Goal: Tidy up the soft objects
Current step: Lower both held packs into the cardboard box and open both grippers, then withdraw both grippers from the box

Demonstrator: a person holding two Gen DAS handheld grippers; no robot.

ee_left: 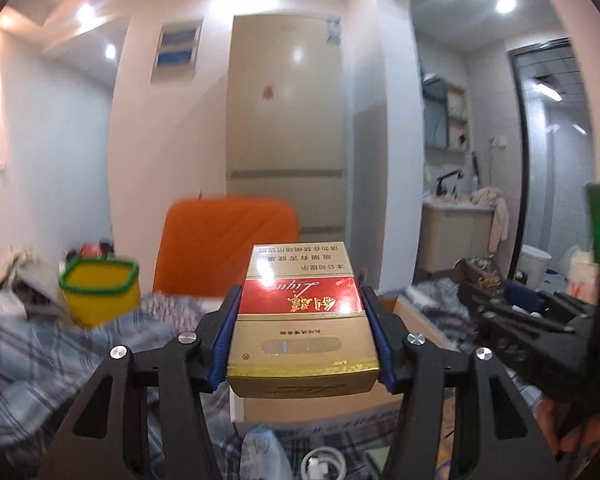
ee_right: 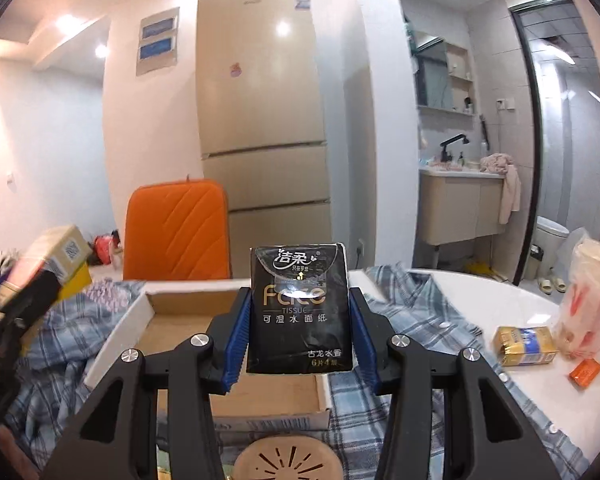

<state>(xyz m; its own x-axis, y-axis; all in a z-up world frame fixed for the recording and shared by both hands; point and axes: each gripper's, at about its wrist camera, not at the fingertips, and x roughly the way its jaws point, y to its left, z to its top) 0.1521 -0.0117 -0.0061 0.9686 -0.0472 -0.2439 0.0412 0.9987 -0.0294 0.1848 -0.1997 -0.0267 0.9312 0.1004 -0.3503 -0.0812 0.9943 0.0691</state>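
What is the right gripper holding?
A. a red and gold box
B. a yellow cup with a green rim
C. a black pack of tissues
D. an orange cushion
C: in the right wrist view the right gripper has its blue pads pressed on both sides of the black tissue pack, held up above the open cardboard box.

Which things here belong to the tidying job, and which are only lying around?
Job: red and gold pack in left tool; black tissue pack in right tool; open cardboard box.
Lying about: yellow tub, orange chair, plaid shirt.
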